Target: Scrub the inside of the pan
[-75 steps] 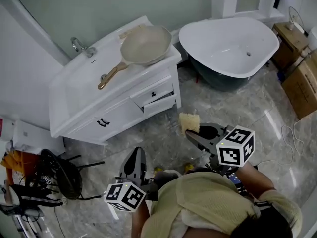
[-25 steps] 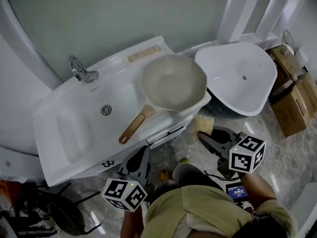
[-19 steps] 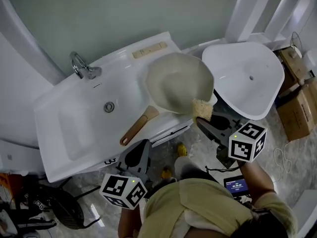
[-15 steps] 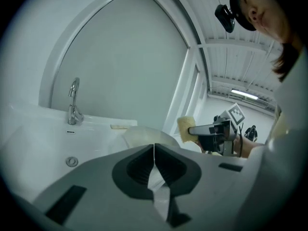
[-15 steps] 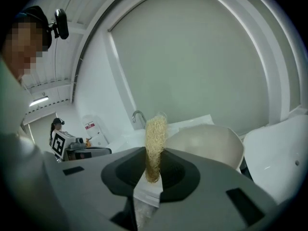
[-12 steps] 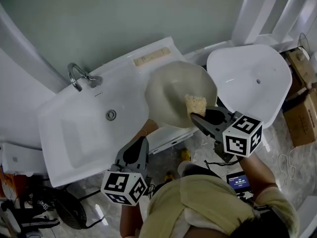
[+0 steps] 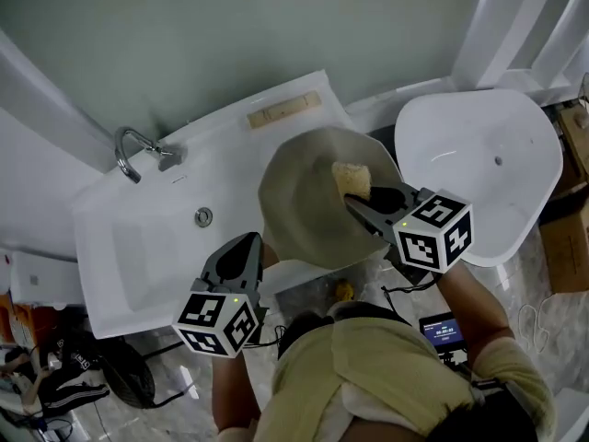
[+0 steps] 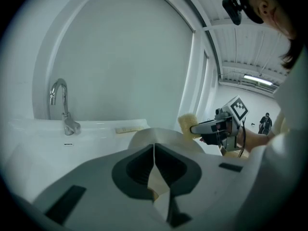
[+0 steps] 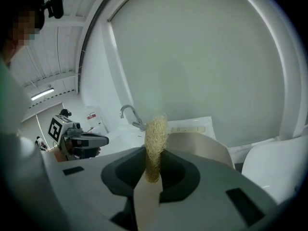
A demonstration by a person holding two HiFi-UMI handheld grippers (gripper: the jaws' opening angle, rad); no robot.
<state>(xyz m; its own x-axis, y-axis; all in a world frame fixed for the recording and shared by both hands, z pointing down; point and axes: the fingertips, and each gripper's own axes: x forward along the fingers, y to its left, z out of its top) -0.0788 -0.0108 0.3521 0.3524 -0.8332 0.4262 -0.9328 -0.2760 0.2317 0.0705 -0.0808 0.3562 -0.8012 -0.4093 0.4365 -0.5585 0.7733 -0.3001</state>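
The right gripper [image 7: 355, 197] has its fingers clamped on a yellow fibrous scrubbing pad [image 7: 352, 179], held inside the beige round pan [image 7: 304, 215]. The pan sits tilted over the white vanity surface [image 7: 166, 238], next to the basin. The left gripper [image 7: 250, 244] has its fingers pinched tight at the pan's handle end.

Nothing legible; the small screen [image 7: 445, 331] perhaps shows digits, too blurred.

White vanity [image 7: 138, 238], bathtub [image 7: 465, 145] — marble floor [image 7: 170, 399], green wall [image 7: 276, 26]
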